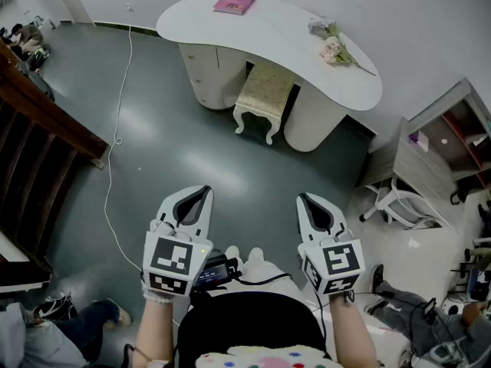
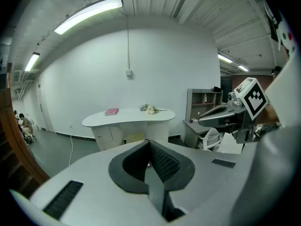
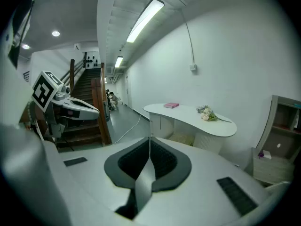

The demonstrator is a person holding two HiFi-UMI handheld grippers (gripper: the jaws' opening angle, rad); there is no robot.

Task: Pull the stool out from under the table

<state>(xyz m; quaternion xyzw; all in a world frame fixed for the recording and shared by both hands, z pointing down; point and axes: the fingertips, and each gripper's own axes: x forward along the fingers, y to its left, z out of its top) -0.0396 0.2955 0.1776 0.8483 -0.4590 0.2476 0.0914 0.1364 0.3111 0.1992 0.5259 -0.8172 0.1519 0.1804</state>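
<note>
A cream stool (image 1: 262, 96) with a gold cushion and curved white legs stands half tucked under the white curved table (image 1: 276, 33) at the far side of the room. The same stool (image 2: 135, 137) shows small under the table (image 2: 127, 118) in the left gripper view, and the stool (image 3: 182, 138) appears below the table (image 3: 188, 117) in the right gripper view. My left gripper (image 1: 201, 192) and right gripper (image 1: 304, 202) are held close to my body, far short of the stool. Both are shut with nothing between the jaws.
A pink book (image 1: 235, 3) and a bunch of flowers (image 1: 331, 47) lie on the table. A white cable (image 1: 116, 140) trails over the grey floor at left. A wooden staircase (image 1: 34, 144) rises at left. A shelf unit (image 1: 441, 148) and a white chair (image 1: 399, 204) stand at right.
</note>
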